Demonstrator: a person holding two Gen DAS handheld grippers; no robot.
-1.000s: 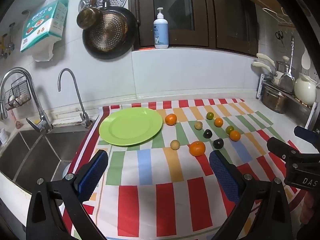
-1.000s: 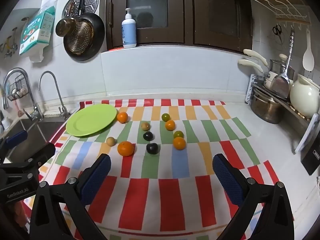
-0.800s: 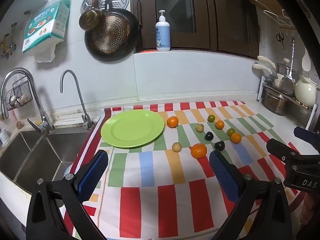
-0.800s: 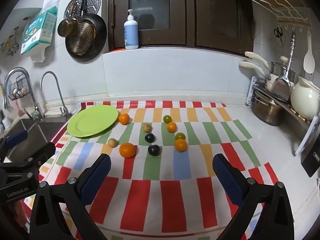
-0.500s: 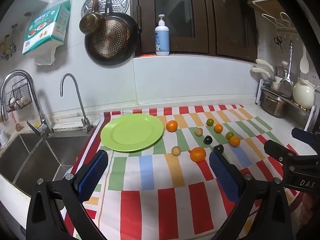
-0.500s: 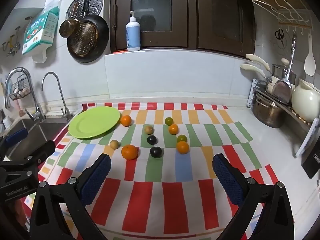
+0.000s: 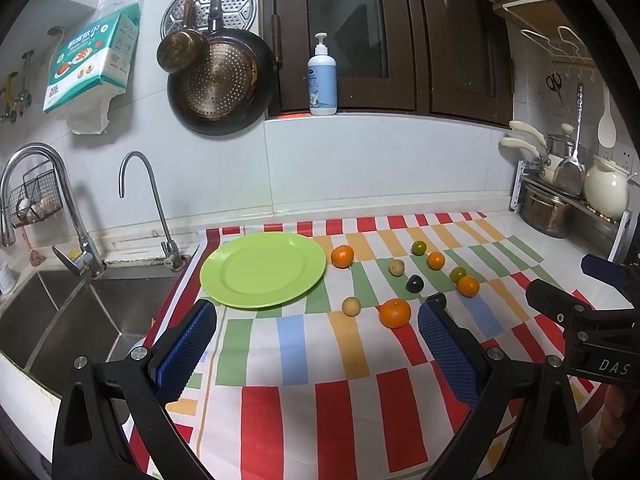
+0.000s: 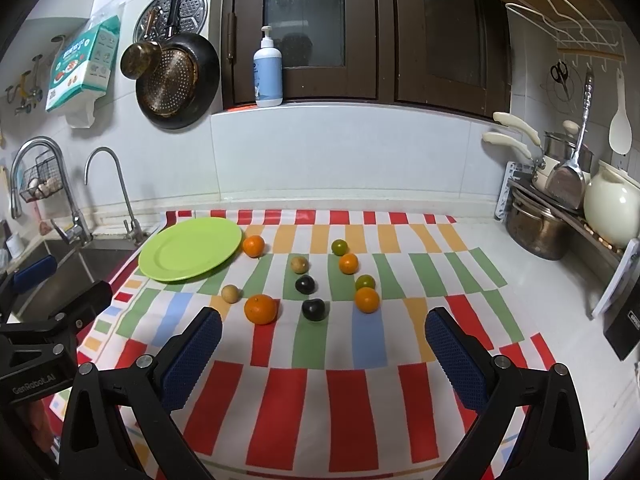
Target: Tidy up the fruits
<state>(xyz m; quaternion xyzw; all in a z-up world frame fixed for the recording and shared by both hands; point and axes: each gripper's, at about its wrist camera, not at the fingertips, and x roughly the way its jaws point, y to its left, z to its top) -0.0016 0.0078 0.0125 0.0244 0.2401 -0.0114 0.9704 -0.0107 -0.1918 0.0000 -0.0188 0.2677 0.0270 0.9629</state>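
An empty green plate (image 7: pixel 262 269) (image 8: pixel 191 248) lies on the left of a striped cloth (image 7: pixel 304 360). Several small fruits lie loose to its right: a large orange (image 7: pixel 395 313) (image 8: pixel 261 309), an orange beside the plate (image 7: pixel 342 256) (image 8: pixel 253 246), two tan fruits (image 8: pixel 230 293) (image 8: pixel 299 264), two dark fruits (image 8: pixel 313 309) (image 8: pixel 305 283), smaller oranges (image 8: pixel 367 299) and green ones (image 8: pixel 339 247). My left gripper (image 7: pixel 316 340) is open and empty, above the cloth's near part. My right gripper (image 8: pixel 322 340) is open and empty, just short of the fruits.
A steel sink (image 7: pixel 68 312) with two taps (image 7: pixel 160 208) lies left of the cloth. A pot rack with pots and a white kettle (image 8: pixel 608 208) stands at the right. Pans (image 7: pixel 220 80) hang on the wall; a soap bottle (image 7: pixel 322 80) stands on the sill.
Both grippers have risen and pulled back a little, so the fruits and plate look slightly farther off and lower. Both stay open and nothing on the cloth has moved.
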